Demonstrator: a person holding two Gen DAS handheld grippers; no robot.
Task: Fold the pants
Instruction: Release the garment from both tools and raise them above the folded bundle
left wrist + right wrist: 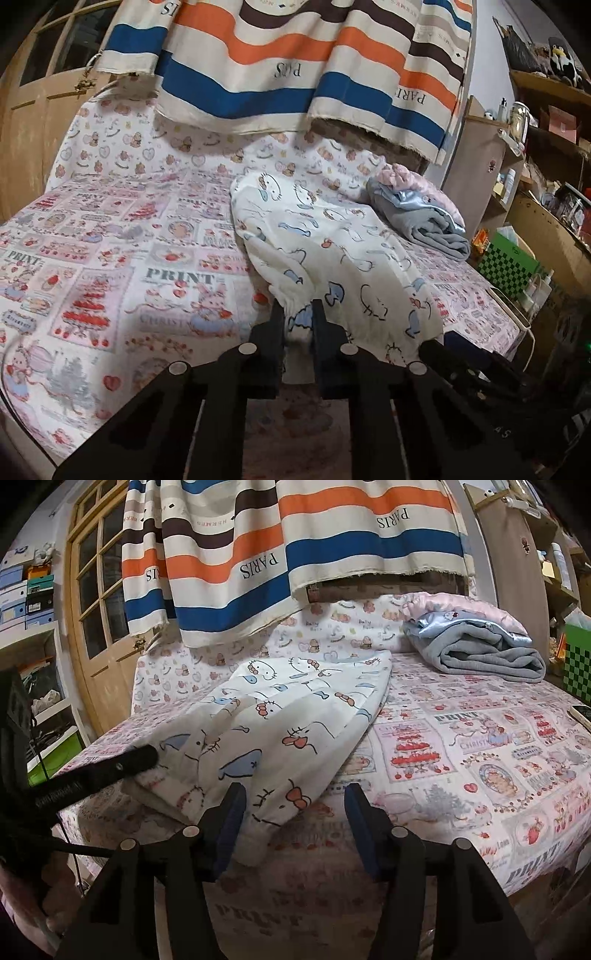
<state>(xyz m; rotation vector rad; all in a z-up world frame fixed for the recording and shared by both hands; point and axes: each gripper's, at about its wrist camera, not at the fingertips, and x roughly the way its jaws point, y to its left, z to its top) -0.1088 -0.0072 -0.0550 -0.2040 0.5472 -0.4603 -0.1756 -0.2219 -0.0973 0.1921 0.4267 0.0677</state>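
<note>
**Cat pants on my bed**

A gray folded blanket (480, 651) lies at the far right corner of the bed (110, 258), with a pink pillow (476, 607) behind it. A striped curtain (295, 62) hangs over the far edge. Nothing lies on top of the pants.

Only my right view shows the wooden door (99, 635) with glass panes, the boxes on a shelf, and a phone (581, 714) at the right edge of the bed. Only my left view shows the green checkered box (508, 267) beside the bed.

The pants (325, 251) are white with cat faces and blue shapes. They lie long, from the near edge of the bed to the far edge, a bit wrinkled.

My left hand-held gripper (298, 310) is narrow and pinches the near end of the pants. My right hand-held gripper (295, 801) is wide, with the pants' near edge lying between its fingers.
</note>
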